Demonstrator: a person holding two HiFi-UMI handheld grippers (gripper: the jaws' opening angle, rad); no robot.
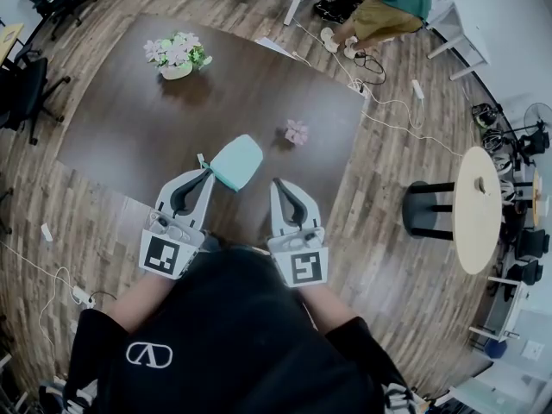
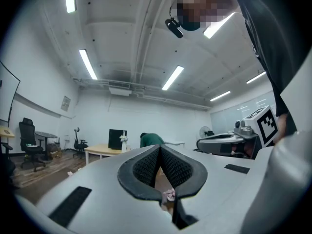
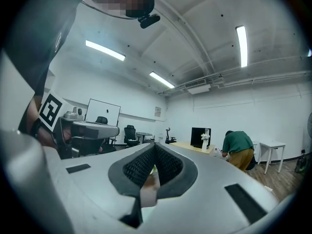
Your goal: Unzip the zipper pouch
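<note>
Zipper pouch [image 1: 236, 161]: teal with rounded corners. It lies aslant on the dark worktop [image 1: 129, 136], close to the worktop's near edge. A small pale tab [image 1: 201, 159] juts from its near-left corner.

Left hand-held gripper [image 1: 208, 174]: on the near-left side of the pouch, pointing level. Its jaws are closed tight with the tips together. In the head view the tips meet the pouch's near-left corner. Its own gripper view shows no teal between the pads, only a slit of brown worktop below the tips. Whether the corner is pinched cannot be told.

Right hand-held gripper [image 1: 278, 184]: just to the right of the pouch and clear of it, pointing level. Its jaws are drawn together at the tips with nothing between them.

Pink flower [image 1: 297, 132]: a small loose bloom on the worktop, beyond the pouch and to its right. It does not touch the pouch.

Flower pot [image 1: 177, 55]: a white pot of pink and green blooms, well beyond the pouch to the far left, near the worktop's far side.

Person in green top [image 1: 392, 3]: on the wooden floor, far beyond the pouch to the right and past the worktop.

Round table [image 1: 477, 210]: pale-topped, well off to the right of the pouch, standing on the floor.
</note>
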